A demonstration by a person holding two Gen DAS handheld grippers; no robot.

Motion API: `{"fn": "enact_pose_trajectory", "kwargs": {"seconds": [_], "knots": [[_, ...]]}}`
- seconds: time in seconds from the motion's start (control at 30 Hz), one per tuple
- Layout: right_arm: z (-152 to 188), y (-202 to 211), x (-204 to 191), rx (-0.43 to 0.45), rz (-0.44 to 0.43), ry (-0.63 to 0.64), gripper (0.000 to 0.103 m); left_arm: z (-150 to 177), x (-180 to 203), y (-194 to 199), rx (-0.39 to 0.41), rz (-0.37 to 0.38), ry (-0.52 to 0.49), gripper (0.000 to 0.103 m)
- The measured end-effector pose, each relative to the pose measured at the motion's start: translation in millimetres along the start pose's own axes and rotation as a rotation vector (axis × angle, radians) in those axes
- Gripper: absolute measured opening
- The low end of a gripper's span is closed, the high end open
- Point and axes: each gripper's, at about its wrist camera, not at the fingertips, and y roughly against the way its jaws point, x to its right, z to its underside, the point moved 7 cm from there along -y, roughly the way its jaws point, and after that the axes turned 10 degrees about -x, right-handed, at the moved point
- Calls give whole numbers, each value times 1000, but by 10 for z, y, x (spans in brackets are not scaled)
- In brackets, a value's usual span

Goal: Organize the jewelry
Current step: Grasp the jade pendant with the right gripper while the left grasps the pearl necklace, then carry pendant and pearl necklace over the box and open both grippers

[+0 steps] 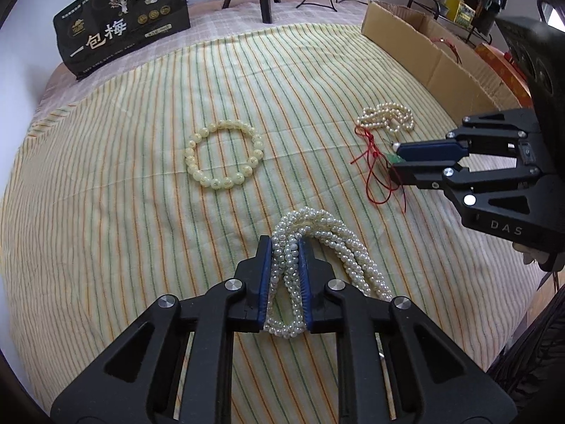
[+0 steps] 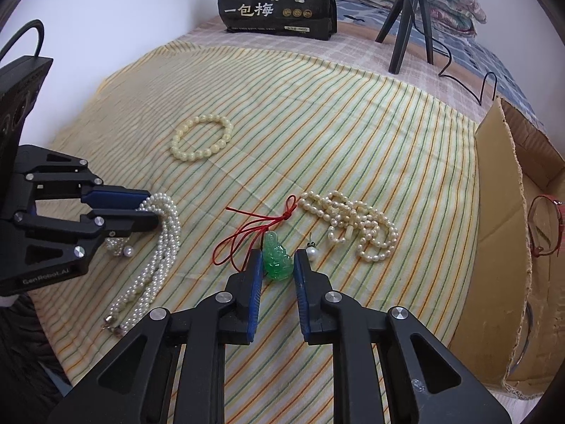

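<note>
My left gripper [image 1: 285, 245] is shut on a twisted multi-strand white pearl necklace [image 1: 317, 243], which trails on the striped cloth; it also shows in the right wrist view [image 2: 159, 247]. My right gripper [image 2: 278, 259] is open, its fingers either side of a green jade pendant [image 2: 278, 261] on a red cord [image 2: 247, 233], not closed on it. A cream bead bracelet [image 1: 224, 157] lies in the middle. A heap of cream pearl strands [image 2: 353, 224] lies right of the pendant. A single pearl earring [image 2: 311, 252] lies beside my right finger.
An open cardboard box [image 2: 508, 247] stands at the right with a red strap [image 2: 543, 226] inside. A black printed bag [image 2: 279, 0] and a black tripod [image 2: 406, 24] stand at the back. Another loose pearl [image 2: 128, 251] lies under the left gripper.
</note>
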Motion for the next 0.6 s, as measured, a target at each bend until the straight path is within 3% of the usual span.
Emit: {"fn": "enact_pose_trajectory", "kwargs": {"seconds": [0.13,0.43,0.6], "knots": [[8,108,-9,20,19,9,16,-21,-38,145,34,24,34,5],[11,315,-8,67,68,16,16,-80,-69,329,73,40,62,5],[23,459,8,102,71,11,16,-118,-105,503,112,94,103,5]]}}
